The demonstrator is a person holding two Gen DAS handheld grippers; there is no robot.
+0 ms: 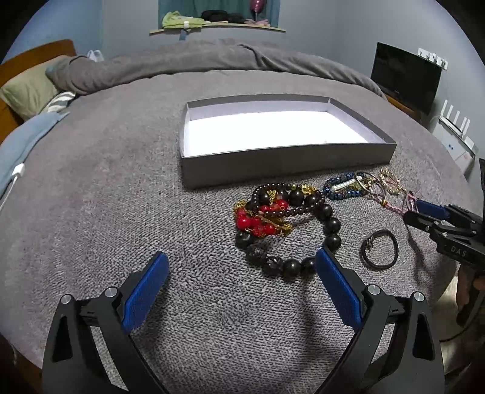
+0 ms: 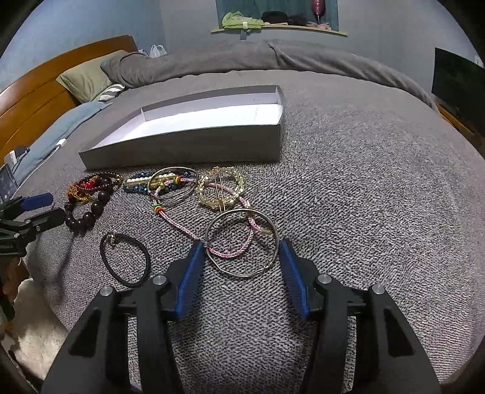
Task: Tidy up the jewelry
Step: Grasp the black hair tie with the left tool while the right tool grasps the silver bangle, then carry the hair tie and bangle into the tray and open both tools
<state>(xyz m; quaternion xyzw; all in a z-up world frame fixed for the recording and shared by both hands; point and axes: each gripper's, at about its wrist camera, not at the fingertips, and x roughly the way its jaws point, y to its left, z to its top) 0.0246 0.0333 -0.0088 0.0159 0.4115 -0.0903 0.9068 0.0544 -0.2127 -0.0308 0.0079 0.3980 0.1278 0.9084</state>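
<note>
An open grey box (image 1: 285,159) (image 2: 188,145) with a white inside lies on the grey bed cover. In front of it lies a pile of jewelry: a dark bead bracelet (image 1: 329,224) (image 2: 91,209), red beads with gold chain (image 1: 257,219), a blue bead bracelet (image 1: 342,188) (image 2: 139,183), a gold ring-shaped piece (image 2: 219,188), a pink braided cord (image 2: 182,224), a silver bangle (image 2: 242,242) and a black hair tie (image 1: 379,248) (image 2: 124,257). My left gripper (image 1: 242,263) is open just short of the dark beads. My right gripper (image 2: 241,251) is open, its fingers on either side of the silver bangle.
A rumpled grey duvet (image 1: 212,60) and pillows (image 1: 27,91) lie at the far side of the bed. A wooden headboard (image 2: 45,91) is at left, a dark monitor (image 1: 404,75) at right, and a shelf (image 2: 279,27) on the far wall.
</note>
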